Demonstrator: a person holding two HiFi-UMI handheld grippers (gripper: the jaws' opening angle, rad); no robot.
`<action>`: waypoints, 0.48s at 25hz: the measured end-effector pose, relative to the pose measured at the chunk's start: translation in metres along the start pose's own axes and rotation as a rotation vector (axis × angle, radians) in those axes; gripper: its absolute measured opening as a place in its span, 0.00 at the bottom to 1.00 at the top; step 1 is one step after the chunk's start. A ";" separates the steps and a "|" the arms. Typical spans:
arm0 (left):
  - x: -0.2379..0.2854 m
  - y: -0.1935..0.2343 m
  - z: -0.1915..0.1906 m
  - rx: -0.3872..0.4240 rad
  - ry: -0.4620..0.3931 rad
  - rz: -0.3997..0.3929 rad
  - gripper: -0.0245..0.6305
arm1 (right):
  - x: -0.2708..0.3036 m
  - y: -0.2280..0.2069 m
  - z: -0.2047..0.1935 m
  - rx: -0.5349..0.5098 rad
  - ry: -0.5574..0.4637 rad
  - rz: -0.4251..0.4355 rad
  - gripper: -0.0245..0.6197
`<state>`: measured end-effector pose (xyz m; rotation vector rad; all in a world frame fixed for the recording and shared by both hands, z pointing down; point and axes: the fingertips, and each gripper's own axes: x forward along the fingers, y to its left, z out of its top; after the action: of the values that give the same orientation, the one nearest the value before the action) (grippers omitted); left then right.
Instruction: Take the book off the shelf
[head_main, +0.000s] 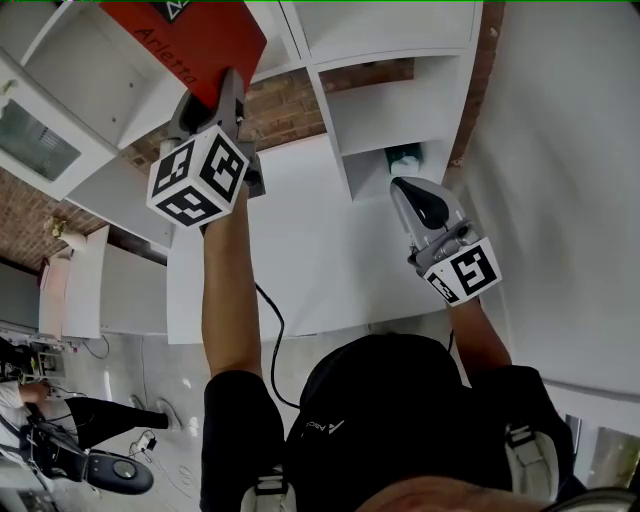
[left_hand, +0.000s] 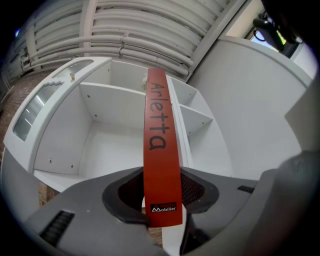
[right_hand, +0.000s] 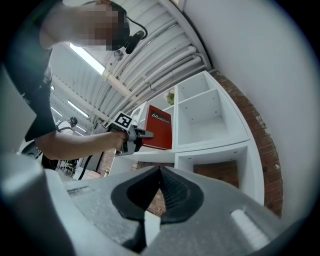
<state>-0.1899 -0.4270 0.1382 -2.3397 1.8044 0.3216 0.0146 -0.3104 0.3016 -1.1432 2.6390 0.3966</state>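
A thin red book (head_main: 190, 40) marked "Arletta" stands at the front of the white shelf unit (head_main: 400, 110), at the top left of the head view. My left gripper (head_main: 225, 90) is shut on its spine. In the left gripper view the red book (left_hand: 161, 150) runs upright between the jaws of the left gripper (left_hand: 161, 186), and both pads press on it. My right gripper (head_main: 420, 195) hangs lower, to the right, before the shelf unit, shut and with nothing in it. The right gripper view shows the right gripper (right_hand: 160, 170) with its tips touching, and beyond it the book (right_hand: 157, 134) held by the left gripper (right_hand: 135, 136).
The shelf unit (left_hand: 115, 130) has several open white compartments with a brick wall (head_main: 290, 110) behind it. Something green (head_main: 405, 157) sits in one compartment. A white cabinet with a glass door (head_main: 40, 140) hangs at the left. A person (head_main: 60, 420) and gear are at the lower left.
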 end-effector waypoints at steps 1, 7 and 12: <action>-0.013 -0.001 0.003 -0.001 -0.016 -0.008 0.28 | 0.001 0.004 0.001 0.000 -0.002 0.006 0.04; -0.084 -0.014 0.012 -0.001 -0.102 -0.057 0.28 | 0.009 0.025 0.009 0.006 -0.022 0.044 0.04; -0.137 -0.028 0.002 0.000 -0.113 -0.077 0.28 | 0.012 0.042 0.014 0.005 -0.038 0.065 0.04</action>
<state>-0.1962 -0.2919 0.1736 -2.3338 1.6588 0.4339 -0.0231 -0.2864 0.2909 -1.0400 2.6486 0.4200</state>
